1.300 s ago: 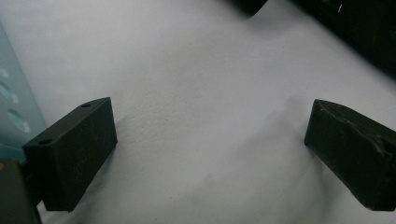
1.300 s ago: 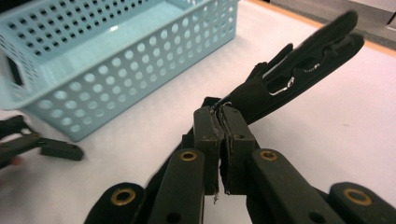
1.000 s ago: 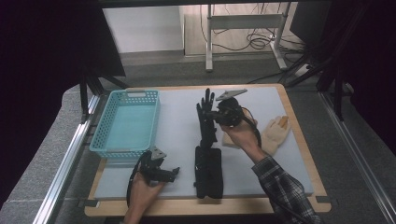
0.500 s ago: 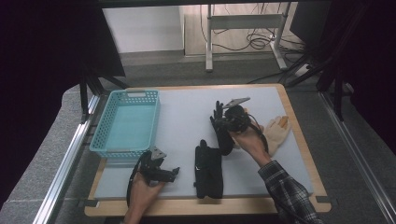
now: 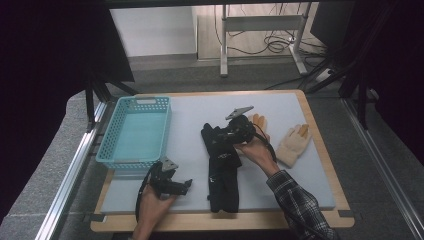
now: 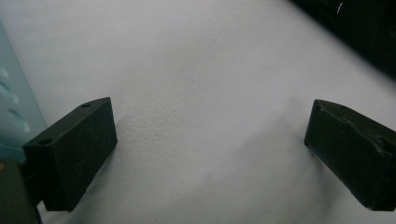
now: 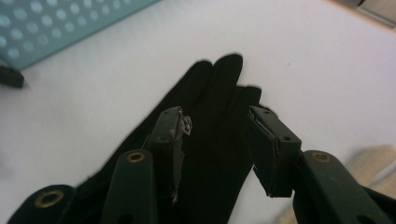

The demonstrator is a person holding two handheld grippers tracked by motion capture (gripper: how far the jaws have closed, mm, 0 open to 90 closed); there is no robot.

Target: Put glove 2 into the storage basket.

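A black glove (image 5: 214,142) lies flat on the white mat (image 5: 190,117), its cuff overlapping a second black glove (image 5: 223,187) nearer the front edge. My right gripper (image 5: 223,139) sits low over the upper glove's fingers. In the right gripper view this gripper (image 7: 218,119) has just been opening: its jaws stand apart with the black glove (image 7: 219,84) lying under the gap, and the pads do not press it. My left gripper (image 5: 186,185) rests on the mat at the front left. Its jaws (image 6: 210,135) are wide open over bare mat.
A turquoise basket (image 5: 145,101) stands at the left of the mat, and its wall (image 7: 46,23) shows in the right gripper view. A beige glove (image 5: 292,145) lies to the right; another beige glove (image 5: 258,120) peeks out behind the right gripper. A wooden board edge (image 5: 320,135) frames the mat.
My right gripper came down with the black glove, which hung from it before and now lies on the mat. Its jaws have parted. The left hand stayed put.
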